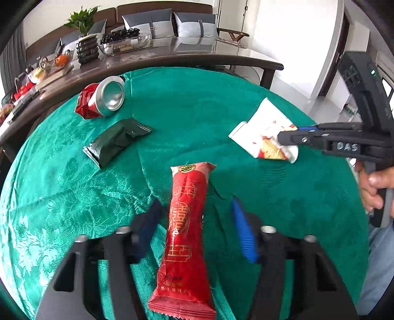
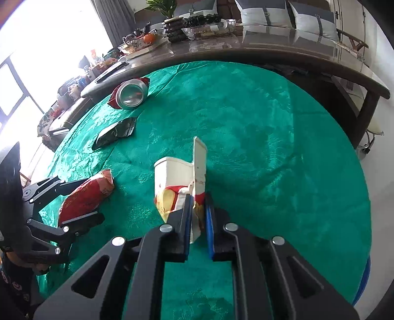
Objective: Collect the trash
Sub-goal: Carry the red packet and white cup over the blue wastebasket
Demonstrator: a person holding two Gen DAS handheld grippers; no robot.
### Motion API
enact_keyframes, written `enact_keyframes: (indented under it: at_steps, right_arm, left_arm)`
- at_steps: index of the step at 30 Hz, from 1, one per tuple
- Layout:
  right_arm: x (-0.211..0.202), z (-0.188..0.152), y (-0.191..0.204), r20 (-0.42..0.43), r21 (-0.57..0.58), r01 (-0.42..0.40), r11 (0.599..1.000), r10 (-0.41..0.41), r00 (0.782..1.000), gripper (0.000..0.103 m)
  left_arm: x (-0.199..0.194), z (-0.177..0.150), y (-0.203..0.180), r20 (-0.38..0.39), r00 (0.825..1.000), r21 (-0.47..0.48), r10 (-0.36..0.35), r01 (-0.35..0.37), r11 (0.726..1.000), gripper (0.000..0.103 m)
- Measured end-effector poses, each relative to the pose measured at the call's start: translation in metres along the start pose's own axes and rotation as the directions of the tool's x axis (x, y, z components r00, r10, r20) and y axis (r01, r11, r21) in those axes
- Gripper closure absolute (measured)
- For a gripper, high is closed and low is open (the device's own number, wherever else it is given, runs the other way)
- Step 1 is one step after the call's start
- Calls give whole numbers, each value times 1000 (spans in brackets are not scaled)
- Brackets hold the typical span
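Right now the left tongs (image 1: pixel 195 204) point down at the green cloth (image 1: pixel 197 110) on the desk, w/ a long red snack wrapper (image 1: pixel 187 221) lying lengthwise between the two fingers in the lower centre of the left view. Jaws are narrow-ish but not pressing: a strip of cloth shows between the wrapper and the blue pad on the right; the finger on the left is blurred and sits close to the wrapper's edge. The right tongs (image 2: pixel 198 197) are clamped on a white carton (image 2: pixel 177 177) w/ red and yellow print, centre of the right view, one flap standing up. In the left view that carton sits at centre right, pinched at its lower corner, and a hand (image 1: pixel 374 187) grips the handle at the right edge. A crushed red can (image 1: pixel 106 98) lies on its side at upper left, silver end facing the camera, near the cloth's far edge. A black foil packet (image 1: pixel 115 140) lies just below it, apart from the can and the wrapper. Behind the cloth runs a long dark desk (image 1: pixel 197 56) w/ a potted plant (image 1: pixel 83 22) and assorted clutter.
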State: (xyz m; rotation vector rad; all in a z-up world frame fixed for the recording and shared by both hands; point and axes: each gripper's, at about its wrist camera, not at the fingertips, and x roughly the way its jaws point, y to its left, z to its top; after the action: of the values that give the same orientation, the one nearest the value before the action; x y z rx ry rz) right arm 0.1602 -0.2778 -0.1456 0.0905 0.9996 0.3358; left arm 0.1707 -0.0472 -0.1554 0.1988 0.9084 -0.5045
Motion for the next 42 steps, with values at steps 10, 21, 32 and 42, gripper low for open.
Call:
enact_keyframes:
  at_steps: [10, 21, 32, 42]
  right_arm:
    - [-48, -34, -7, 75, 53, 7, 999, -11, 997, 94]
    - [-87, -71, -43, 93, 124, 61, 990, -73, 993, 94]
    - [-151, -115, -139, 108, 288, 206, 935, -245, 963, 94]
    - [-159, -152, -236, -37, 381, 381, 842, -398, 917, 94]
  left_arm:
    - [-13, -4, -13, 0, 994, -62, -112, 112, 992, 87]
    - [-19, 4, -89, -17, 972, -21, -235, 234, 972, 88]
    - [0, 51, -214, -63, 930, 98, -362, 366, 925, 87]
    - [51, 84, -314, -147, 904, 110, -402, 419, 901, 87]
